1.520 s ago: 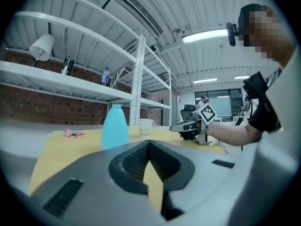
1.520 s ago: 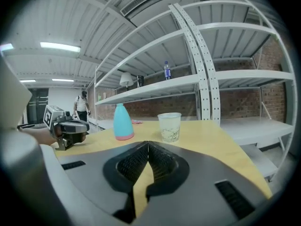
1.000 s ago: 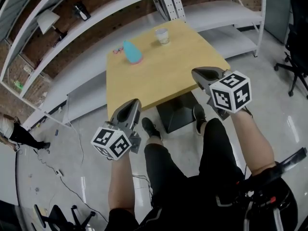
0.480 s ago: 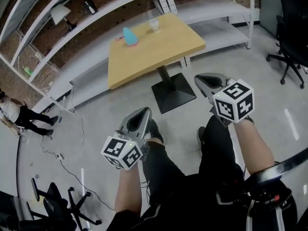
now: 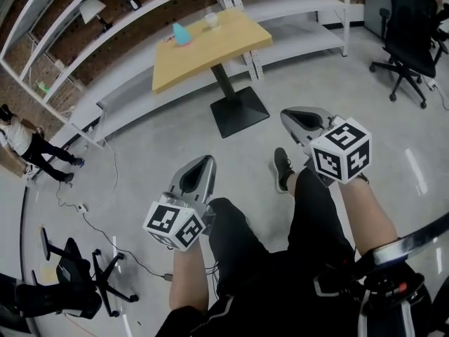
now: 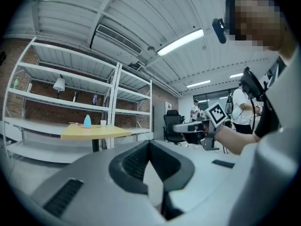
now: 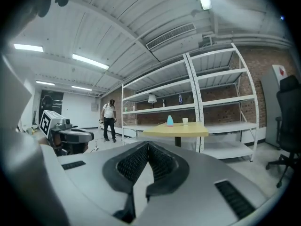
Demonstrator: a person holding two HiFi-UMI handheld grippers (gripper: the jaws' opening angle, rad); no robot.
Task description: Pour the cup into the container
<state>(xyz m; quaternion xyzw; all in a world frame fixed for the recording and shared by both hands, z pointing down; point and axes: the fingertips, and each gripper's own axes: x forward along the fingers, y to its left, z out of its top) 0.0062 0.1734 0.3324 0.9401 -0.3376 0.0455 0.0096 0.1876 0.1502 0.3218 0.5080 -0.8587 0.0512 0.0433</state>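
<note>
The clear cup (image 5: 212,21) and the light-blue container (image 5: 181,34) stand at the far end of the yellow table (image 5: 224,48), small and distant in the head view. Both grippers are far from the table, held over the person's legs. My left gripper (image 5: 203,161) is shut with nothing in it, and so is my right gripper (image 5: 289,114). In the left gripper view my left gripper (image 6: 149,142) points level toward the container (image 6: 87,121) and cup (image 6: 103,123). In the right gripper view my right gripper (image 7: 148,145) faces the container (image 7: 170,121) and cup (image 7: 185,121).
White shelving (image 5: 295,5) runs along the brick wall behind the table. A black office chair (image 5: 407,34) stands at the right, and another chair (image 5: 77,279) is at the lower left. A person (image 5: 28,146) stands at the left. A cable (image 5: 105,223) lies on the grey floor.
The table with cup and container has shrunk toward the top of the head view as the person backed away. Both grippers stay shut and empty.
</note>
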